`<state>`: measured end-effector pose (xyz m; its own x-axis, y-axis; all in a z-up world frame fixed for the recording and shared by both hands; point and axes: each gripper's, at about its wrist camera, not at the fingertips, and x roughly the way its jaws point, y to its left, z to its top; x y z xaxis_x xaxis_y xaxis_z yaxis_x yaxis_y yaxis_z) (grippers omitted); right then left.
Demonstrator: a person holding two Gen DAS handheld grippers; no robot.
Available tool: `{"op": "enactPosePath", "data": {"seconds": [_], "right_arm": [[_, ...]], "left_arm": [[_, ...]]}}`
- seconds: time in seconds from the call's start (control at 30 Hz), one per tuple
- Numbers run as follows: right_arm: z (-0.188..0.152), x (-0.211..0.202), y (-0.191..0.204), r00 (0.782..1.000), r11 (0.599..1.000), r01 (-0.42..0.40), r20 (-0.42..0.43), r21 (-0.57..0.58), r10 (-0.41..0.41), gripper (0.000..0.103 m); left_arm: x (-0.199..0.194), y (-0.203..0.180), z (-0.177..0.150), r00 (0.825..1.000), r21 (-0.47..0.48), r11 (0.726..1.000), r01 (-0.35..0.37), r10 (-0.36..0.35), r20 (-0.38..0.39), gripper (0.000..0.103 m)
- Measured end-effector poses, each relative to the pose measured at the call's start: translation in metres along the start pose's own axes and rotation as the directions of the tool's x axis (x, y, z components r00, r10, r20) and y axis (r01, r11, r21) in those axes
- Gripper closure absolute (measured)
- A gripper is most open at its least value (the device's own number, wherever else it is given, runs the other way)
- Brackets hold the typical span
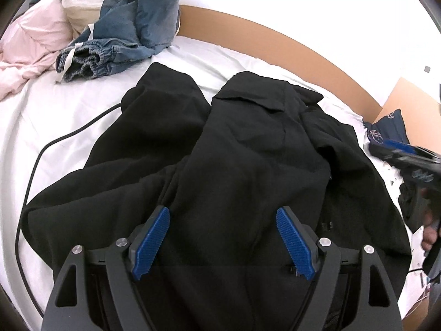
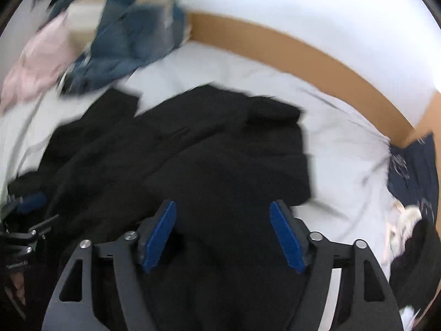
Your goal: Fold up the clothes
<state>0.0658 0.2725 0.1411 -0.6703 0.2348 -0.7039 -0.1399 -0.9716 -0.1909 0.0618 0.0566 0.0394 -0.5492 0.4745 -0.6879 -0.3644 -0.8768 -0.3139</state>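
A black garment lies spread and rumpled on the white sheet, its two legs or sleeves reaching toward the far side. My left gripper hovers open over its near part, with nothing between the blue pads. In the right wrist view, which is blurred by motion, the same black garment lies below my right gripper, which is also open and holds nothing. The right gripper shows at the right edge of the left wrist view, with a hand on it.
A heap of blue denim, pink and cream clothes sits at the far left. A black cable runs over the sheet on the left. A brown headboard edges the bed. Dark blue printed fabric lies at the right.
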Motion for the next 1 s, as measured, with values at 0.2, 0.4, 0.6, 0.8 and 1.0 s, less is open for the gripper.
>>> {"op": "enactPosePath", "data": {"seconds": [0.2,0.4,0.6,0.8,1.0], "right_arm": [[0.011,0.018,-0.092,0.999,0.914,0.007,-0.038,0.406,0.009,0.016],[0.003,0.051,-0.102,0.993,0.876,0.015,-0.109,0.483,0.044,0.017],[0.002,0.061,-0.067,0.979,0.929,-0.089,-0.138,0.359,0.147,0.018],[0.001,0.071,-0.031,0.953,0.952,-0.199,-0.181,0.232,0.243,0.018],[-0.051,0.041,0.019,0.891,0.937,-0.346,-0.298,0.041,0.342,0.02]], "left_arm": [[0.0,0.003,0.006,1.0,-0.039,0.999,-0.008,0.009,0.012,0.021],[0.003,0.001,0.005,1.0,-0.013,1.0,-0.019,0.019,0.012,0.021],[0.011,0.002,0.013,1.0,-0.024,1.0,-0.019,0.02,0.009,0.021],[0.017,0.0,0.019,1.0,-0.022,0.999,-0.026,0.026,0.007,0.021],[0.016,0.001,0.019,1.0,-0.024,1.0,-0.014,0.014,0.006,0.02]]}}
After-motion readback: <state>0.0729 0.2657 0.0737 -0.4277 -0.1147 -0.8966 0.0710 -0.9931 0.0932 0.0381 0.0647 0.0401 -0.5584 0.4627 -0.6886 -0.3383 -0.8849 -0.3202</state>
